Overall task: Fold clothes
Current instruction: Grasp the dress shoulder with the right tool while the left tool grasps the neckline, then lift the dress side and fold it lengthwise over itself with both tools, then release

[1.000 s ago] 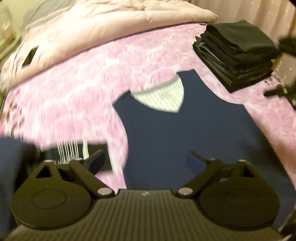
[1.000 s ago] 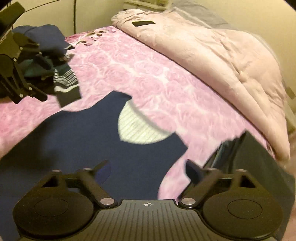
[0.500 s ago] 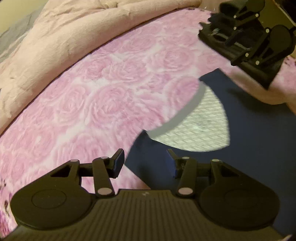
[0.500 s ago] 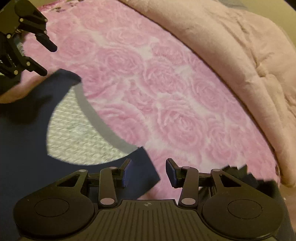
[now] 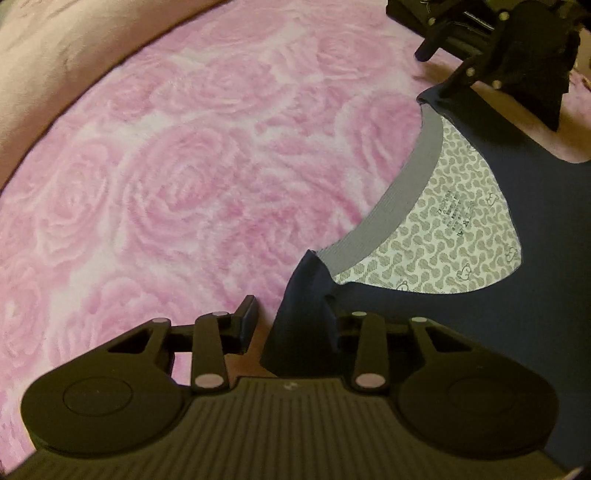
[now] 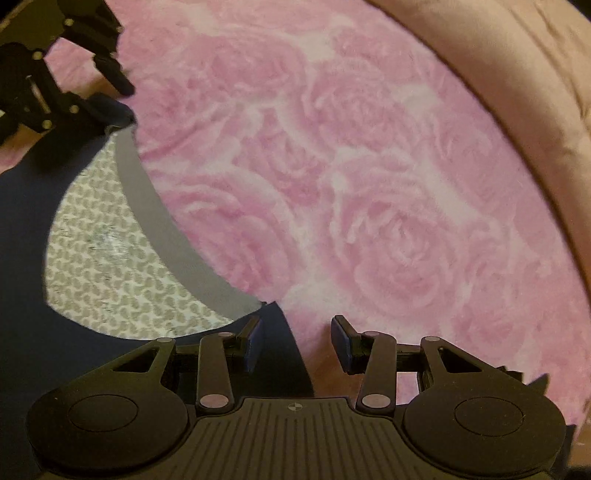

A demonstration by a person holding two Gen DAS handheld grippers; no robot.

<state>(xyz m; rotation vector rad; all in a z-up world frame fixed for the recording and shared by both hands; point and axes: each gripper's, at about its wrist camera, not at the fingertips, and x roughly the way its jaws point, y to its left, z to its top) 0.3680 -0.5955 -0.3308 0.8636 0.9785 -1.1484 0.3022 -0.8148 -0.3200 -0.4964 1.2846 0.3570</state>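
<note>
A navy shirt [image 5: 517, 314] with a grey collar band [image 5: 399, 206] and a patterned white lining lies flat on the pink rose bedspread [image 5: 184, 184]. My left gripper [image 5: 291, 328] is open, its fingers straddling the shirt's left shoulder, whose cloth is bunched up between them. My right gripper [image 6: 297, 343] is open, its fingers straddling the right shoulder corner [image 6: 273, 332] of the same shirt [image 6: 29, 295]. Each gripper also shows in the other's view, the right one [image 5: 491, 55] at the top right and the left one [image 6: 55, 85] at the top left.
A pale pink duvet [image 6: 535, 92] lies bunched along the far side of the bed, also in the left wrist view [image 5: 55, 55]. A stack of dark folded clothes [image 5: 413, 11] sits behind the right gripper.
Both grippers have dropped low and moved forward to the shirt's two shoulders beside the collar. The left jaws have narrowed around bunched cloth.
</note>
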